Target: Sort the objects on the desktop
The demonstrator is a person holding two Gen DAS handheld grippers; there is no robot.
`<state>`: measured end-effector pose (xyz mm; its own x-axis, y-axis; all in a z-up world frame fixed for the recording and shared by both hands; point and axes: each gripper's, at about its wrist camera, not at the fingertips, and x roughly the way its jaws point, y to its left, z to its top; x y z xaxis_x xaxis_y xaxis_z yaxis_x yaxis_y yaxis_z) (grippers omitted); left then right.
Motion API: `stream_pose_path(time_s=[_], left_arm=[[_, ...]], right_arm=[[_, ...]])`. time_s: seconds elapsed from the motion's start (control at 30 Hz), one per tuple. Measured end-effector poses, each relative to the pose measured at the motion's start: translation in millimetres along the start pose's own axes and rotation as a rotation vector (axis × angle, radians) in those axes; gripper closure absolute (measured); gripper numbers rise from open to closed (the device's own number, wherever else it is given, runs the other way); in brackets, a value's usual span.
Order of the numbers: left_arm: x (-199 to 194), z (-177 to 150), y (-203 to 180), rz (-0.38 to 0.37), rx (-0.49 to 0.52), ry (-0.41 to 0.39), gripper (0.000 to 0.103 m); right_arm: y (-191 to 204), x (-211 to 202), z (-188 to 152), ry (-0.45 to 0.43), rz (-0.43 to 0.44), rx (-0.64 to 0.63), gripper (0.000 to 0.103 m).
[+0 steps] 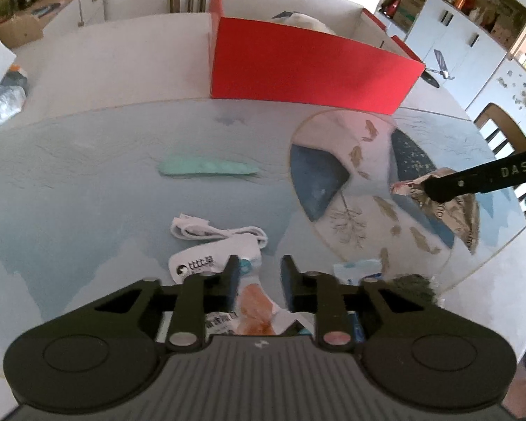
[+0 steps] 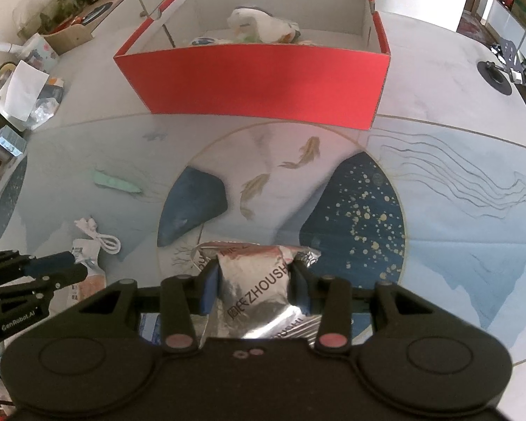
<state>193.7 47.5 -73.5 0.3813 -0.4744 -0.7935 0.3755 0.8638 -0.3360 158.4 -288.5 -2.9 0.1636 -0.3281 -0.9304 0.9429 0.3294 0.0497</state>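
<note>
The right gripper (image 2: 254,277) is clamped on a silver foil packet (image 2: 252,291), both pads pressed into its sides, held above the patterned table mat (image 2: 456,231). The left gripper (image 1: 257,273) has its fingers drawn in close around a white snack packet with an orange picture (image 1: 254,305); whether the pads actually press it, I cannot tell. Just beyond its tips lies a coiled white cable (image 1: 217,231), further out a mint-green strip (image 1: 207,168). Farthest from both stands the open red box (image 2: 263,84) (a few items already inside).
</note>
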Motion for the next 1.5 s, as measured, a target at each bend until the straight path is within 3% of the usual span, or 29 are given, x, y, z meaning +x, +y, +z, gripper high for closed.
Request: stream_pose_path(time_s=[0.03,0.07,0.17,0.33,0.57,0.97,1.0,1.03,1.07,1.27,1.5], left_arm=[[-1,0,0,-0.001,-0.005,-0.002,0.039],[-3,-1,1,-0.004,-0.011,-0.01,0.025],[-4,-1,5,-0.013,-0.042,-0.001,0.025],[5,-2,14,0.047,-0.102,0.068,0.025],[24,2,26,0.072,-0.206,0.136,0.025],[36,7,20,0.136,-0.194,0.115,0.023],[35,7,20,0.139,-0.199,0.111,0.025],[34,7,21,0.141,-0.208,0.097,0.039],[33,8,22,0.139,-0.214,0.088,0.045],[27,10,24,0.104,-0.231,0.059,0.056],[25,10,28,0.071,-0.26,0.03,0.057]], right_arm=[[-1,0,0,0.0,0.001,0.0,0.06],[-2,0,1,0.001,0.003,0.001,0.06],[-3,0,1,0.001,0.006,0.0,0.06],[-4,2,2,0.003,0.009,-0.005,0.06],[-4,4,3,0.004,0.015,-0.008,0.06],[-10,5,2,0.006,0.026,-0.031,0.06],[-11,5,2,0.007,0.025,-0.031,0.06],[-12,6,2,0.009,0.025,-0.031,0.06],[-12,7,2,0.01,0.025,-0.031,0.06],[-12,8,4,0.013,0.027,-0.036,0.06],[-11,7,6,0.009,0.027,-0.042,0.06]])
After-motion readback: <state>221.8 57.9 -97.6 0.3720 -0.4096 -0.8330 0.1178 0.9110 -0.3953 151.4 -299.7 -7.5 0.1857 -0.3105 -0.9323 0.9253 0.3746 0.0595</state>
